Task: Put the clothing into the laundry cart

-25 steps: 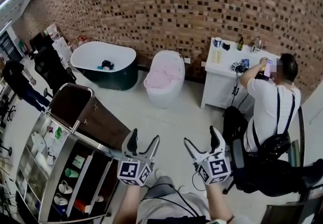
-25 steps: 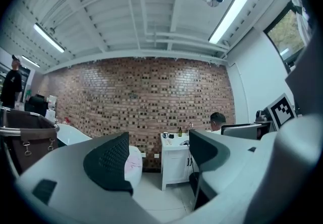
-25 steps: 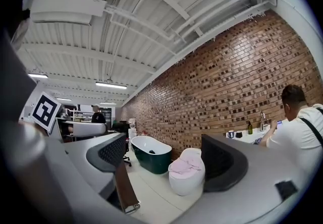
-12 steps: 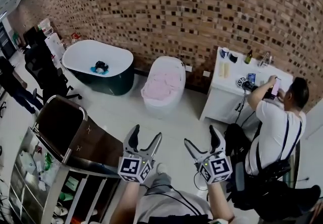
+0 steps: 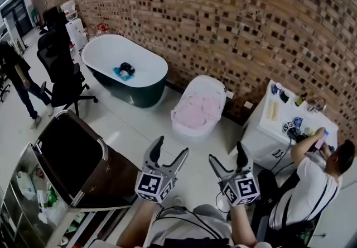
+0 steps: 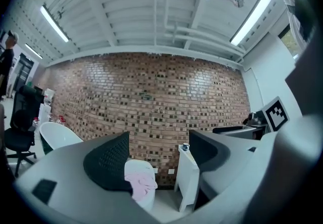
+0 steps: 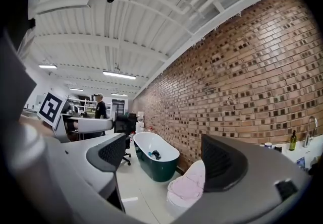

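While the left gripper and right gripper both stand spread and empty, well short of the small white oval tub, the crumpled pink clothing lies inside that tub. It seems best to approach squarely and pinch deep folds. The dark brown laundry cart waits left of the tub.

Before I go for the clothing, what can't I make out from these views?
- Dark bundle in the white, dark-sided bathtub: too small in the head and right gripper views to identify.
- Pink clothing in the small white tub: piece count unclear; a jaw covers part in the left gripper view.
- Dark brown laundry cart: inside too dark in the head view; contents unknown.
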A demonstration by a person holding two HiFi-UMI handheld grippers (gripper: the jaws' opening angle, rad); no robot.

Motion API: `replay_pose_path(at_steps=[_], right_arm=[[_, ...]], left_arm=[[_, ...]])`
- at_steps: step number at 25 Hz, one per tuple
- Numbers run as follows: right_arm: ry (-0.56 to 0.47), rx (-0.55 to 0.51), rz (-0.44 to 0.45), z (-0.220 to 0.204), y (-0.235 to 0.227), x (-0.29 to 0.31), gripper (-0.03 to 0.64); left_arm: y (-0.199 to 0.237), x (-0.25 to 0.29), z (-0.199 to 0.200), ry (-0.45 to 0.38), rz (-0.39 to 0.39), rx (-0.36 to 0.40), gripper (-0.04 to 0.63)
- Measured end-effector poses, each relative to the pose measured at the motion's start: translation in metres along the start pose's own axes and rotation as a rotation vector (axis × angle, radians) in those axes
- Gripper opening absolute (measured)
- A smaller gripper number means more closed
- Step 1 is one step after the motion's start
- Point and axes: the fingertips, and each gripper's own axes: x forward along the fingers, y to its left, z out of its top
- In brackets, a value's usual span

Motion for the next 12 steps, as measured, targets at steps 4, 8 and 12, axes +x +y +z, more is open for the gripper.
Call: replay_pose_path(at_steps=[4, 8, 12], right_arm=[[0.033, 0.011, -0.004, -0.015, -0.017, 0.032, 0.480], [0.033, 0.033, -0.012, -0.025, -0.058, 0.072, 0.480], [0.023, 0.045, 0.010, -0.032, -0.103, 0.127, 0.480]], left_arm=[[0.023, 0.033, -0.013, 0.029, 0.008, -0.029, 0.360], [0.040, 0.078, -0.027, 0.034, 0.027, -0.014, 0.360], [0.061, 0.133, -0.038, 0.056, 0.057, -0.002, 0.360]])
